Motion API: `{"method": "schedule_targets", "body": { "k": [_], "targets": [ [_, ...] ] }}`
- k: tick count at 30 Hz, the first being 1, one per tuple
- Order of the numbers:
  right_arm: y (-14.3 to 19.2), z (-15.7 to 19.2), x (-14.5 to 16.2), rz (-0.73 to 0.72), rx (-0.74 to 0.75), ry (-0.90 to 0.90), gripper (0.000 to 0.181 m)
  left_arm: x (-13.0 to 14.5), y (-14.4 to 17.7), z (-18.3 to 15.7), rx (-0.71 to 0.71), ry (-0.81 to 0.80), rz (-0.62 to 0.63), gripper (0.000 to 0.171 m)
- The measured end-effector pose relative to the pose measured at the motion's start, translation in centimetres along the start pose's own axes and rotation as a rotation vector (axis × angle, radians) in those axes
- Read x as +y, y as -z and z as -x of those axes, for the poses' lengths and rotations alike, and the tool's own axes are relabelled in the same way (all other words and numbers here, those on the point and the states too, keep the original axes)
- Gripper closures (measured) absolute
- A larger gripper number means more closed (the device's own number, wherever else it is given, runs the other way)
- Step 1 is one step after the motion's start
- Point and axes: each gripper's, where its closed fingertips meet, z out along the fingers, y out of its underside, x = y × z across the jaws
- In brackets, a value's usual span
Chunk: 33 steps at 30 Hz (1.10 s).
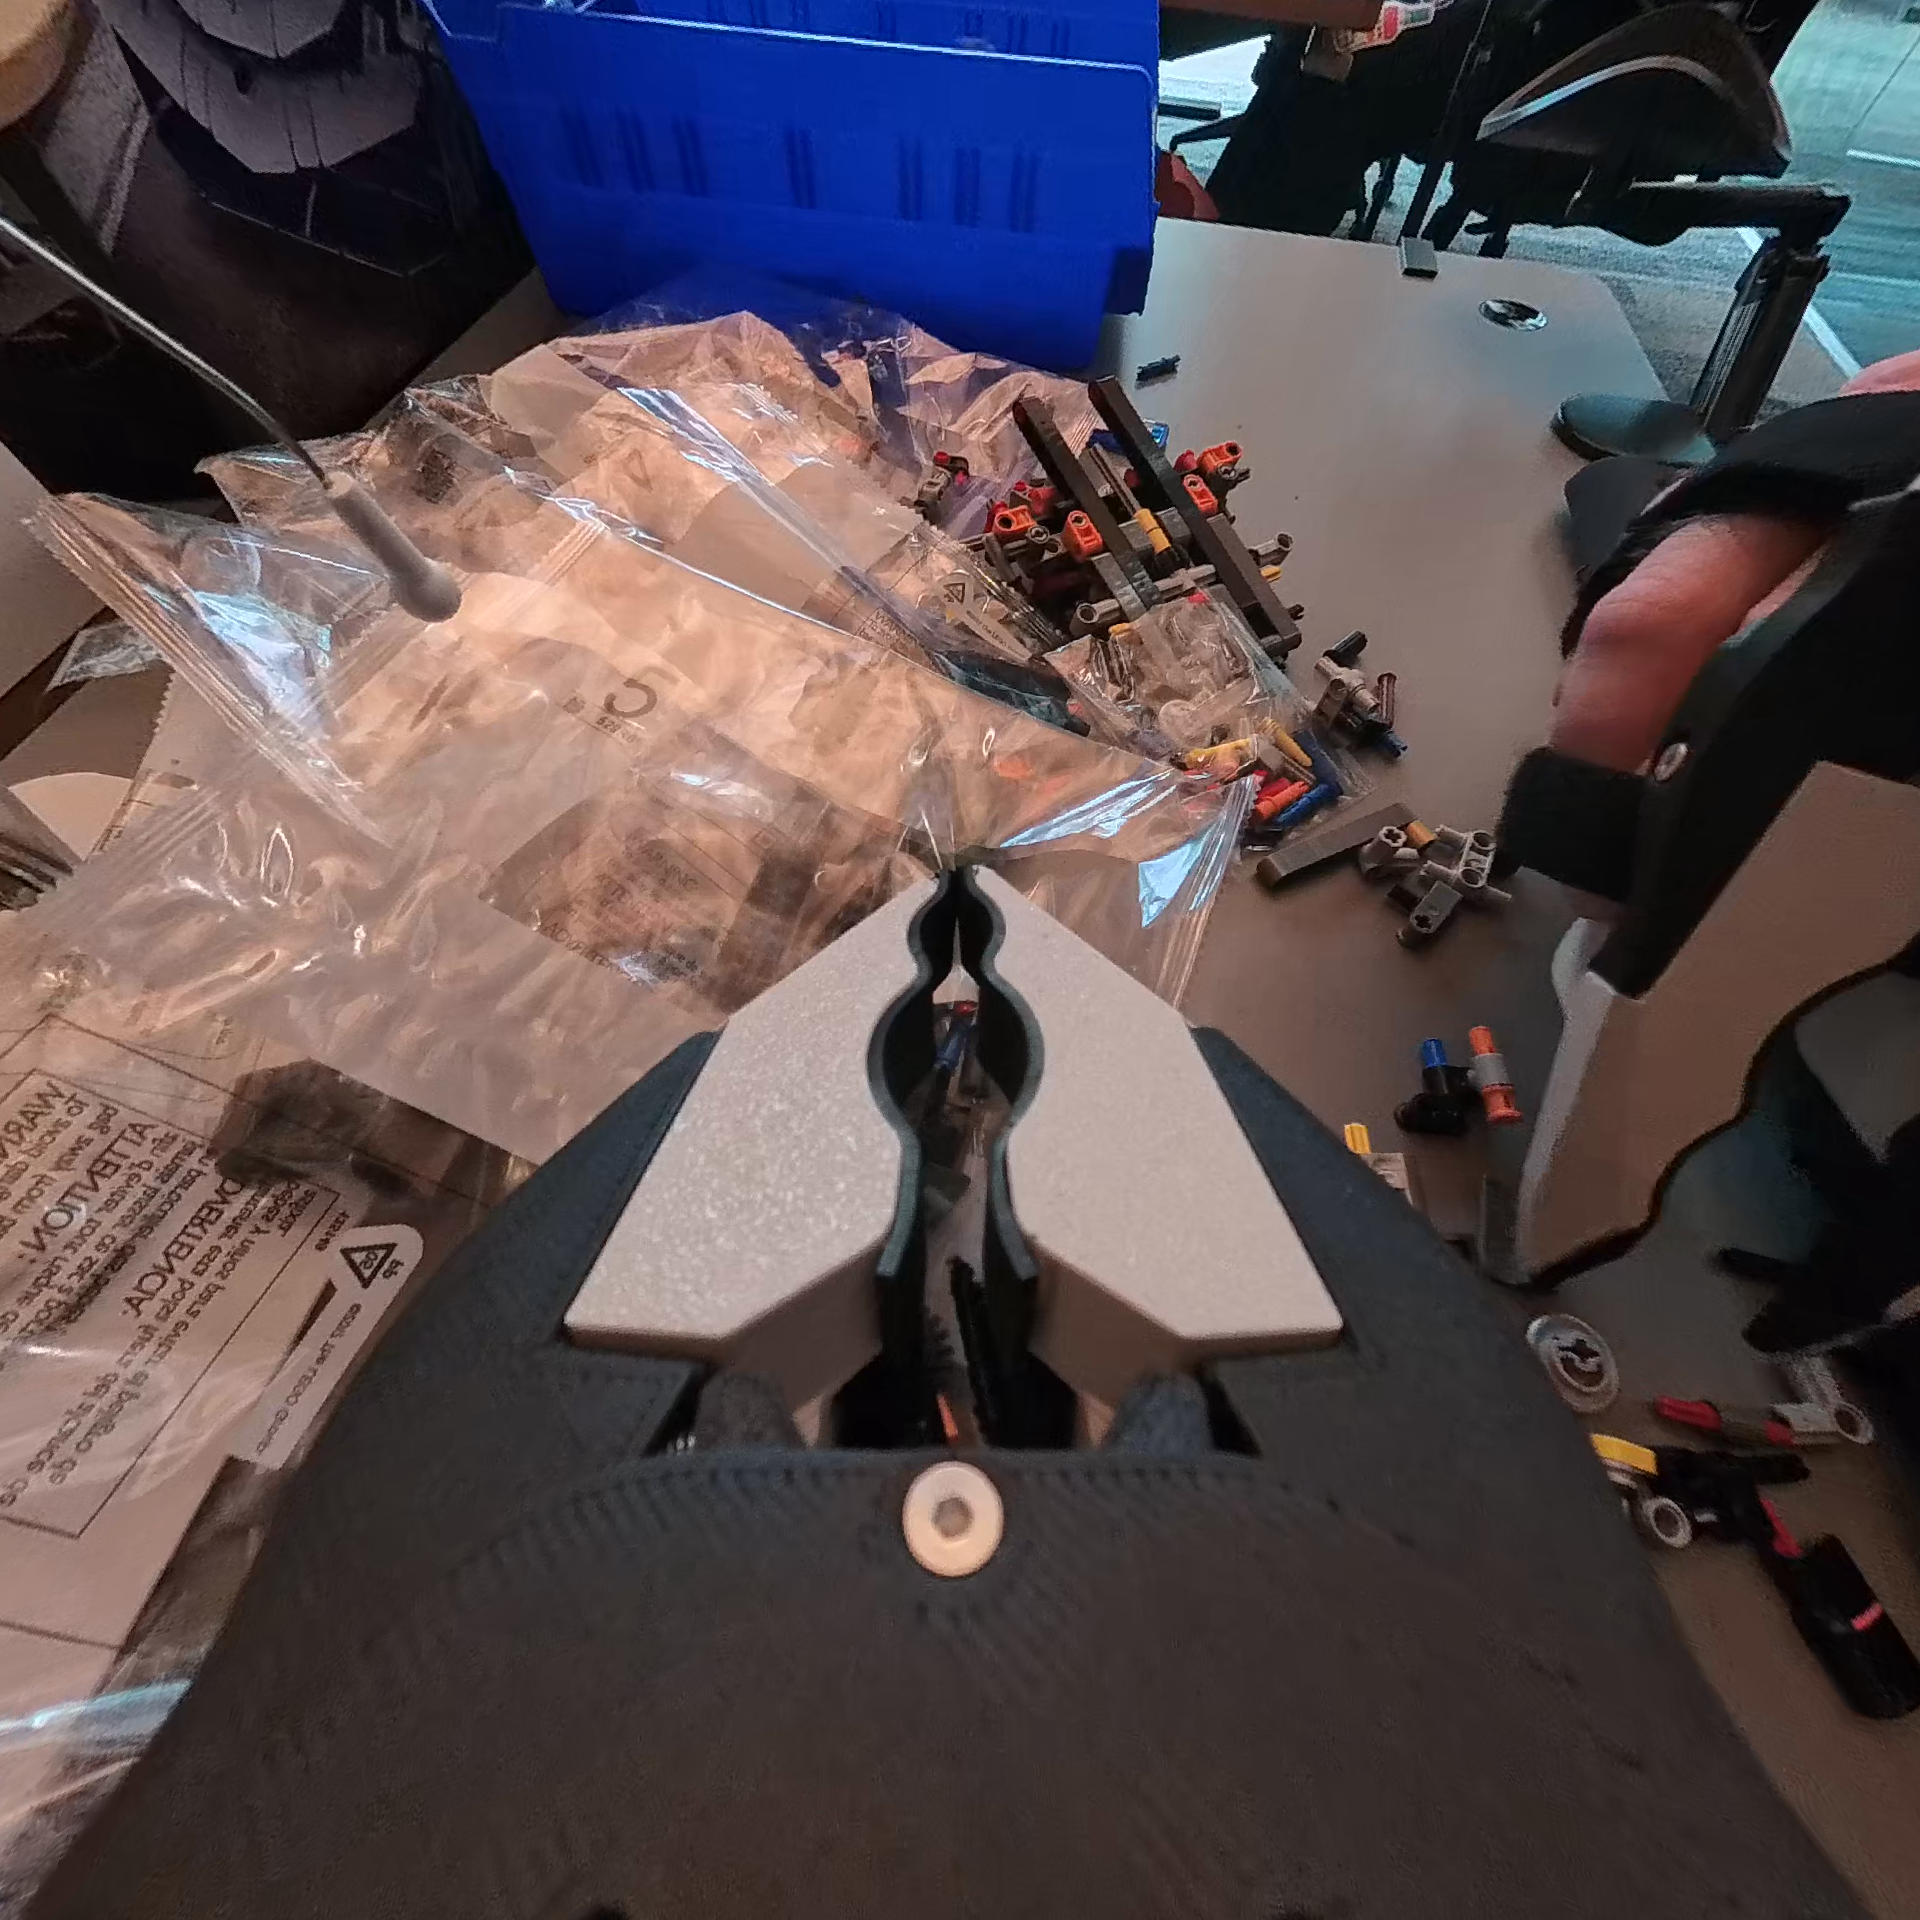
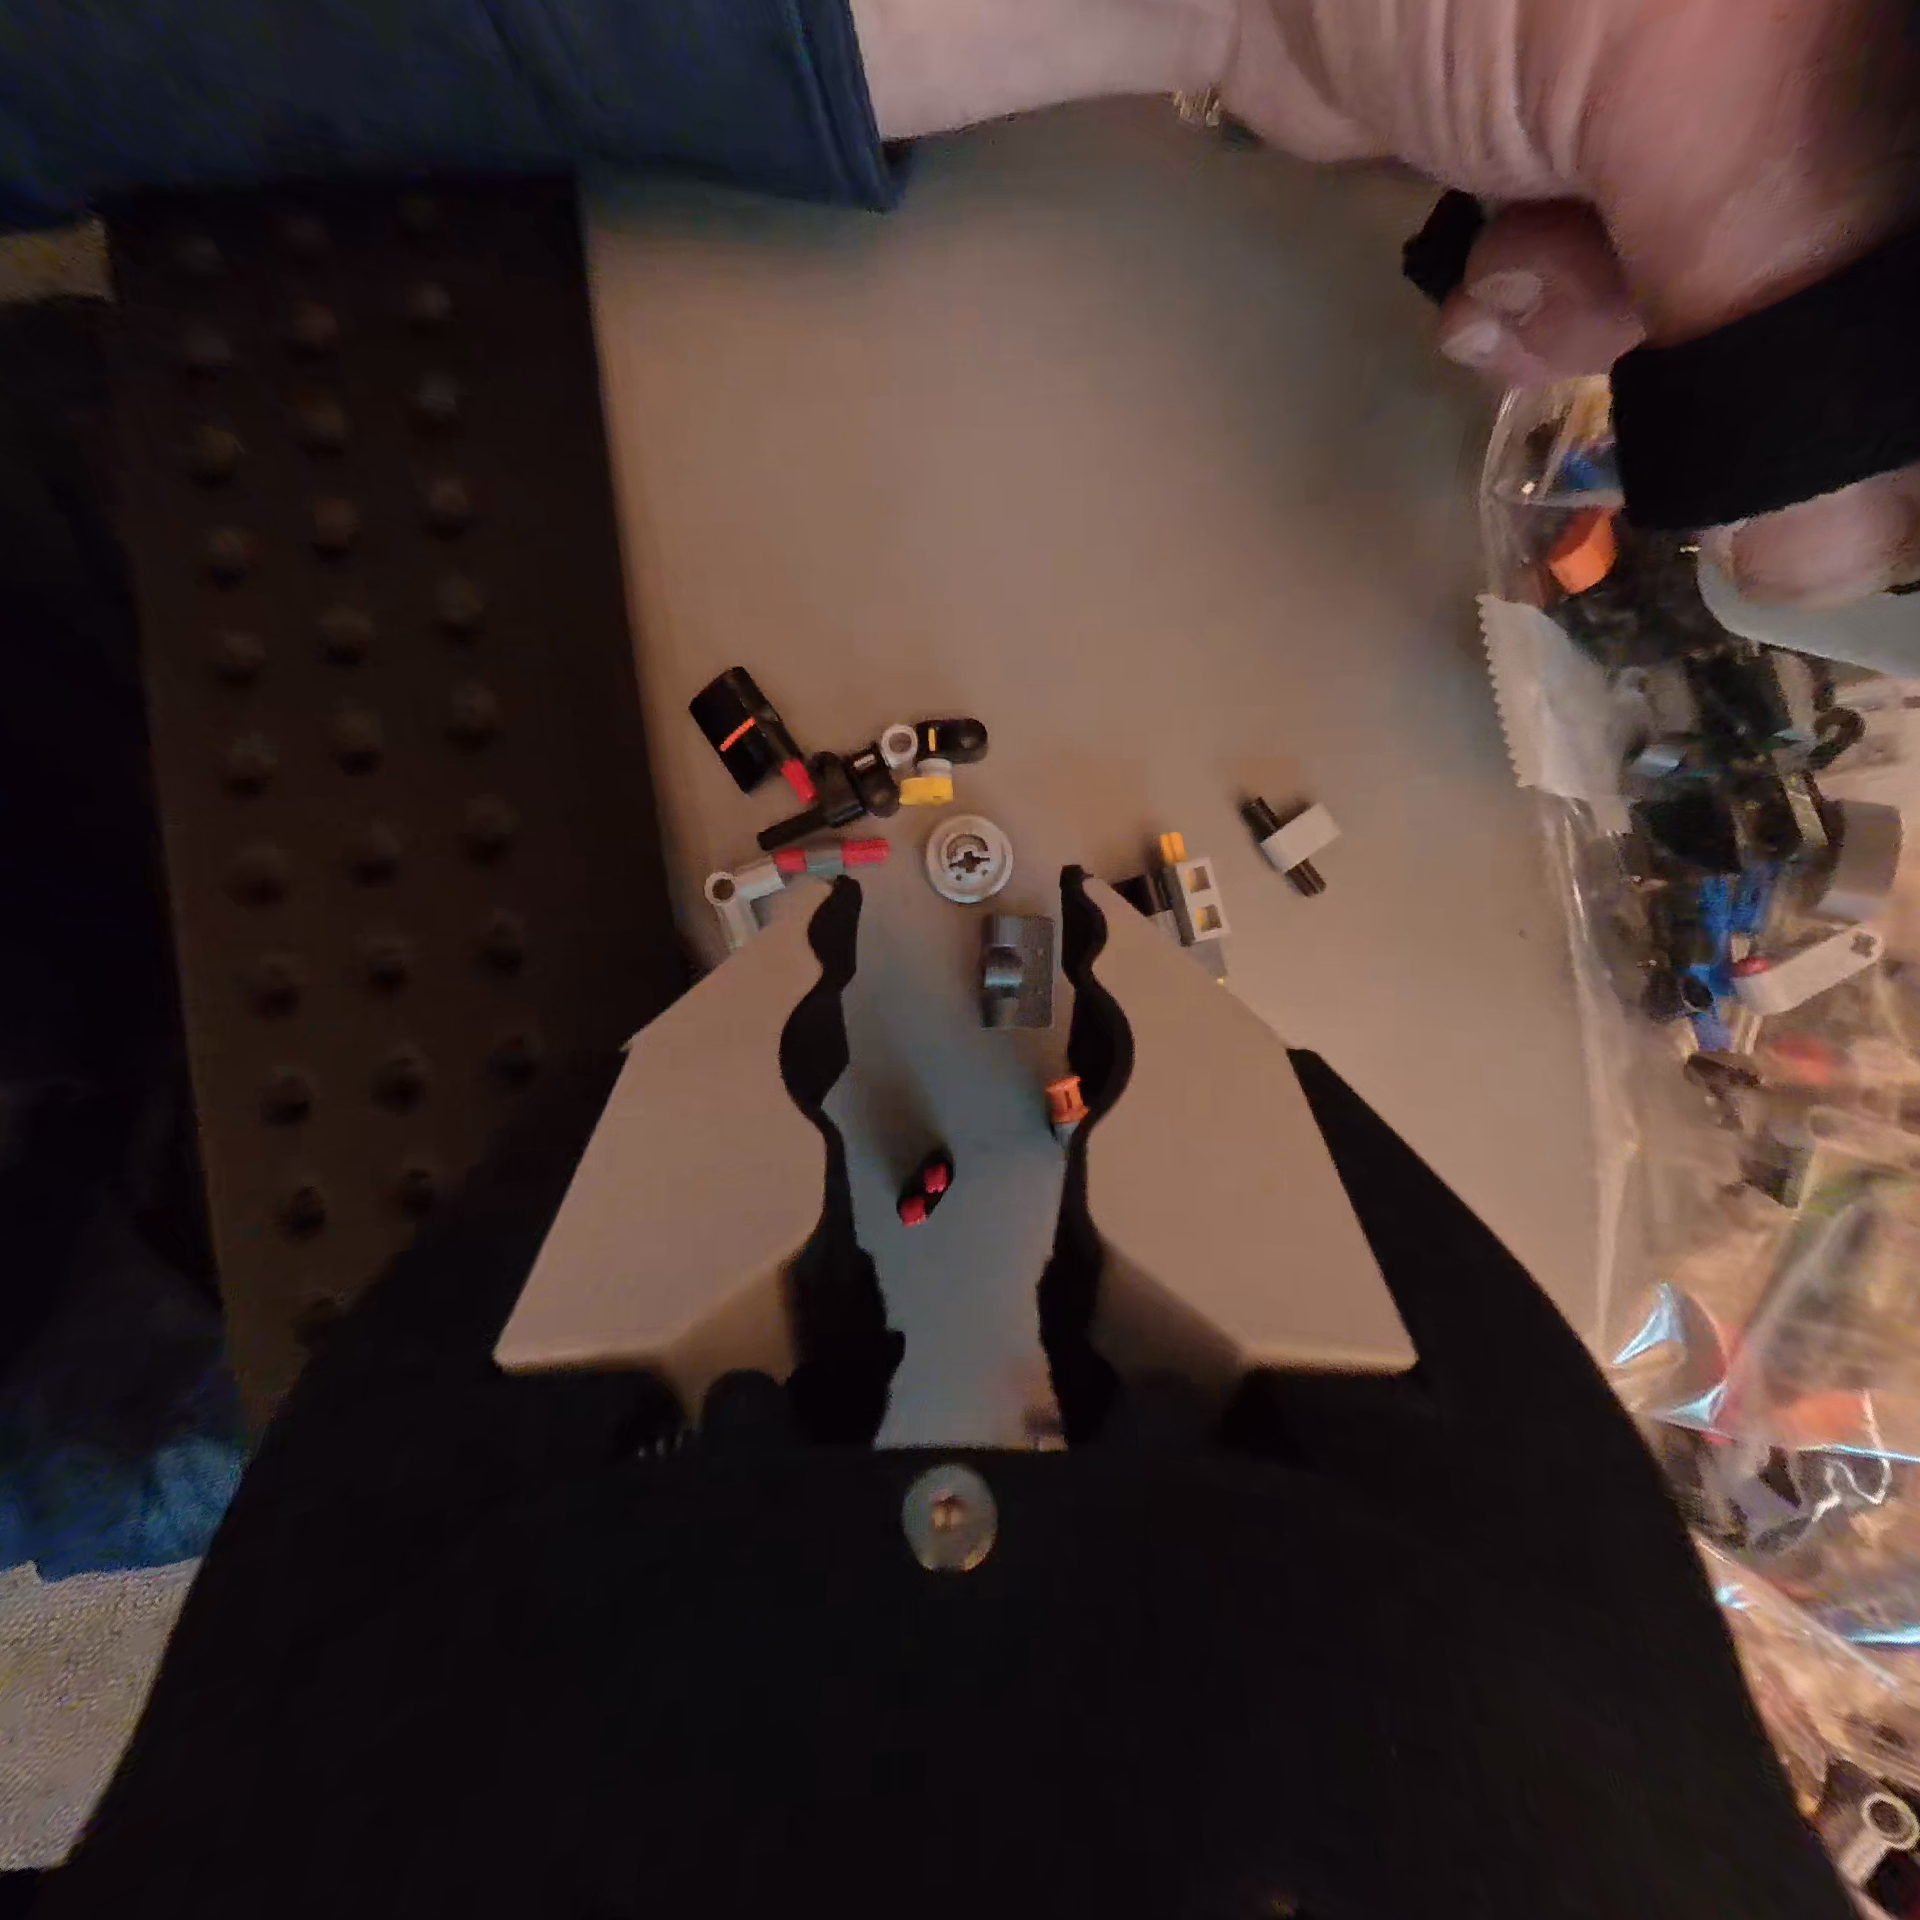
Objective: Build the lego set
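Note:
My left gripper [image 1: 961,881] is shut, its tips pinching the edge of a clear plastic bag [image 1: 1039,800] that holds small coloured pins. A partly built black Lego frame [image 1: 1153,520] with orange and grey connectors lies beyond it on the table. My right gripper [image 2: 958,889] is open and empty, pointing down at loose pieces. A grey round piece [image 2: 968,857] lies at its tips. A grey bracket [image 2: 1016,966], an orange pin [image 2: 1065,1101] and a red-tipped black pin [image 2: 925,1190] lie between its fingers.
More clear bags [image 1: 468,727] cover the table's left, and a blue bin [image 1: 831,156] stands behind them. Loose pins and connectors [image 1: 1434,873] are scattered to the right. In the right wrist view a dark studded panel [image 2: 343,675] lies left and bags of parts [image 2: 1714,831] right. The gap from one gripper's tips to the other's is roughly 15 cm.

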Motion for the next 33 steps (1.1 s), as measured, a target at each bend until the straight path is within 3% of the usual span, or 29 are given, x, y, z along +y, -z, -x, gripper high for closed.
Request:
{"method": "schedule_targets", "body": {
  "k": [6,10,15,20,28,33],
  "targets": [
    [-1.8,-0.1,0.9,0.093,0.029,0.045,0.155,0.0,0.0,0.0,0.0,-0.002,0.003,0.171],
    [-1.8,-0.2,0.7,0.083,0.032,0.05,0.167,0.0,0.0,0.0,0.0,-0.002,0.0,0.171],
    [-0.9,-0.2,0.3,0.038,0.023,0.04,0.167,-0.1,0.0,0.0,0.0,-0.003,-0.001,0.171],
    [1.8,-1.5,-0.2,-0.039,0.062,0.006,0.167,-0.1,0.1,0.0,0.0,0.0,-0.006,0.171],
    [8.8,-7.2,-0.5,-0.19,0.278,-0.084,0.167,-0.1,0.1,0.0,0.003,0.005,-0.007,0.171],
    [11.0,-10.4,0.5,-0.253,0.374,-0.165,0.167,-0.1,0.1,0.0,0.005,0.009,-0.009,0.171]
  ]
}}
